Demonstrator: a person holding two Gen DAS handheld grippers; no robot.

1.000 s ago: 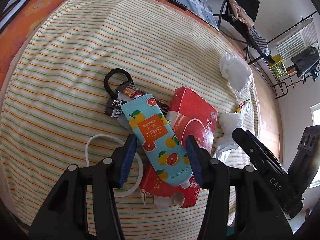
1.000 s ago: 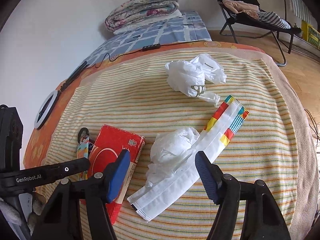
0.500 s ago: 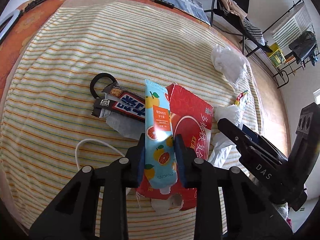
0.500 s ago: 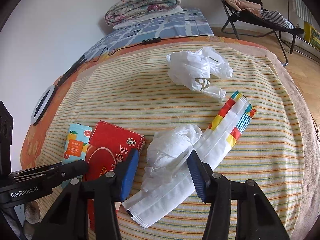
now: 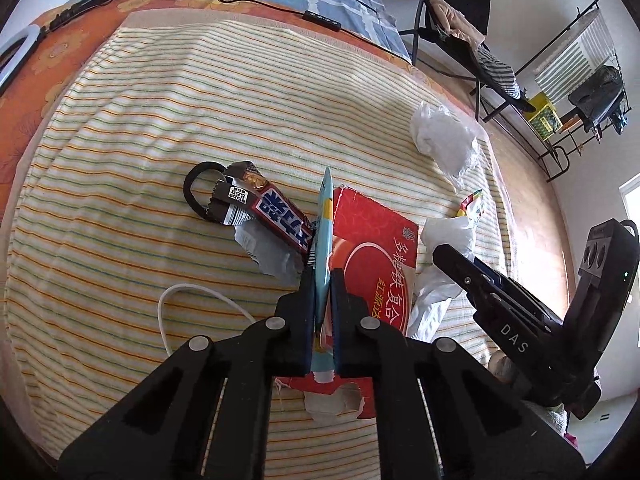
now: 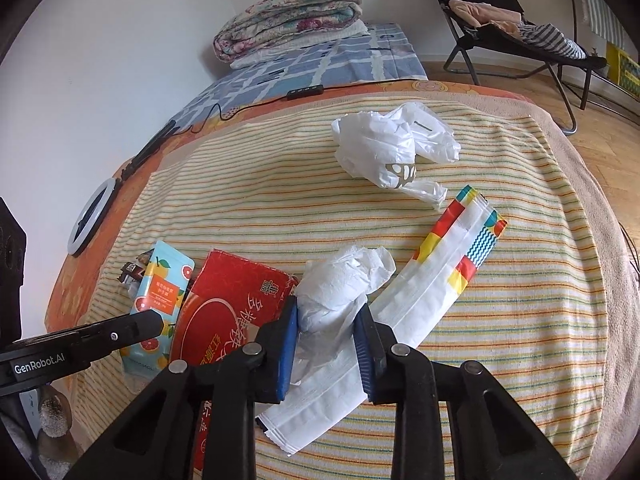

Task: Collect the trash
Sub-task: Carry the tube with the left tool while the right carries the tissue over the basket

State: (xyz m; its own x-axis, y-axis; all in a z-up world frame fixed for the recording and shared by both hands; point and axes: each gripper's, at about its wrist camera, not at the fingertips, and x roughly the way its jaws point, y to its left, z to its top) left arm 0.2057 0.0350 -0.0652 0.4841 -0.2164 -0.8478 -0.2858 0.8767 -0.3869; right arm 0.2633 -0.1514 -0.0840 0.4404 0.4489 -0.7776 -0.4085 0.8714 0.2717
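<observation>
Left gripper (image 5: 322,280) pinches the blue fruit pouch (image 5: 324,240) at frame centre; right gripper (image 6: 326,332) fingers squeeze crumpled white tissue (image 6: 340,280).

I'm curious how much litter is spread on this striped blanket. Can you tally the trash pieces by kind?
Crumpled white plastic or paper wads: 2
Snack wrappers and pouches: 3, a blue orange-print pouch, a dark candy-bar wrapper, a long white packet with colourful end
Red cardboard box: 1
Total: 6
</observation>
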